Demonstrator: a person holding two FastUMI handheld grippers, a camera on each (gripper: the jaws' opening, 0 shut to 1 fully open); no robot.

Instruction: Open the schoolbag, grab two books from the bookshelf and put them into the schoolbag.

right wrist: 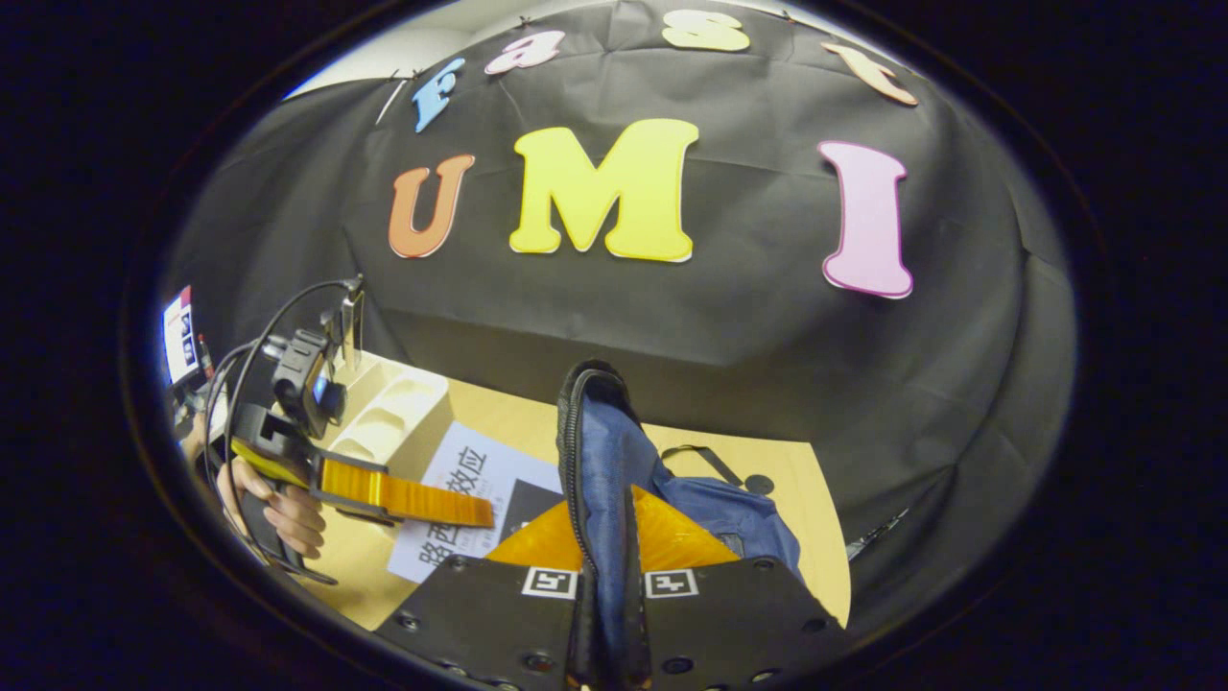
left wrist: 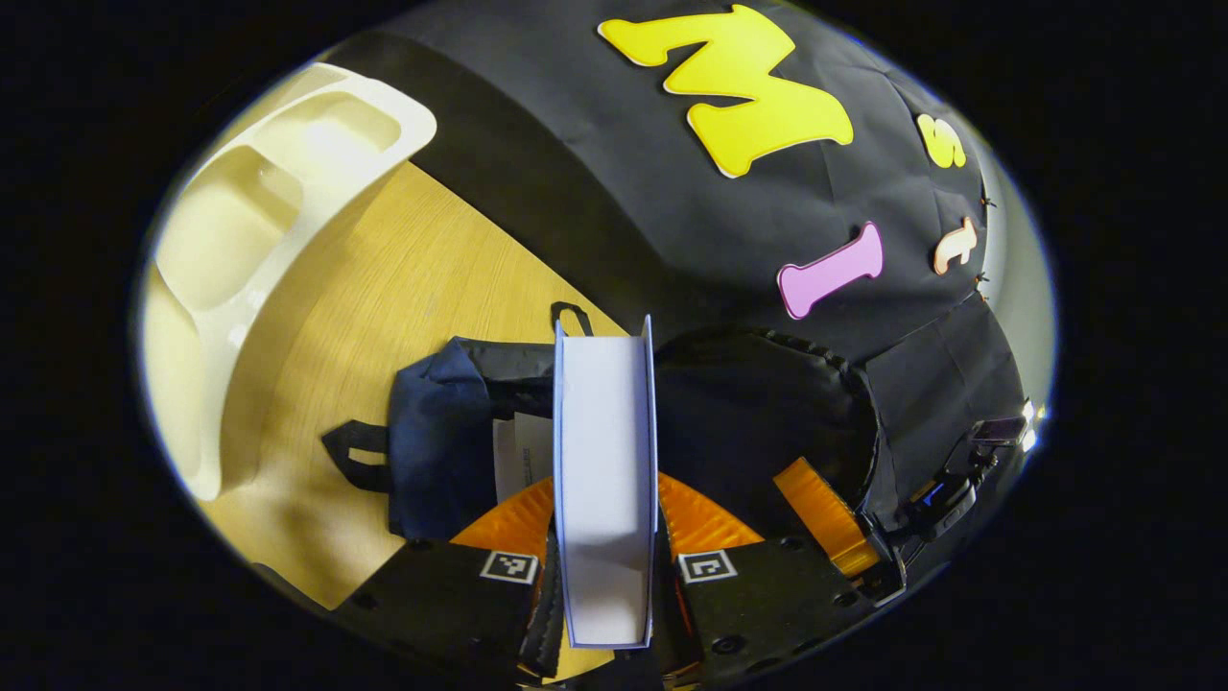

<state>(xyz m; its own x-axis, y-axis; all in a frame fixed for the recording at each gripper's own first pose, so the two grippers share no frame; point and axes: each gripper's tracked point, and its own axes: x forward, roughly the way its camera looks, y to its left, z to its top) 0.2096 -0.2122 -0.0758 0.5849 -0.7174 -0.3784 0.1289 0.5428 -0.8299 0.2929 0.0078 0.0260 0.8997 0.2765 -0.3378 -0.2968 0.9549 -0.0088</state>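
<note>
Schoolbag (right wrist: 614,461) flap pinched by right tool (right wrist: 607,576); left tool (left wrist: 606,566) pinches book (left wrist: 606,480), hiding the opening.

Left tongs (left wrist: 606,566) clamp upright book (left wrist: 604,480); open schoolbag (left wrist: 748,422) beyond.

Cream tray (left wrist: 288,182) (compartmented) on wooden table (left wrist: 403,278)

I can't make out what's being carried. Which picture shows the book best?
The right gripper view: the book shows its printed cover, held by the left claw. The left gripper view shows the book edge-on, just its white pages, above the schoolbag.
</note>
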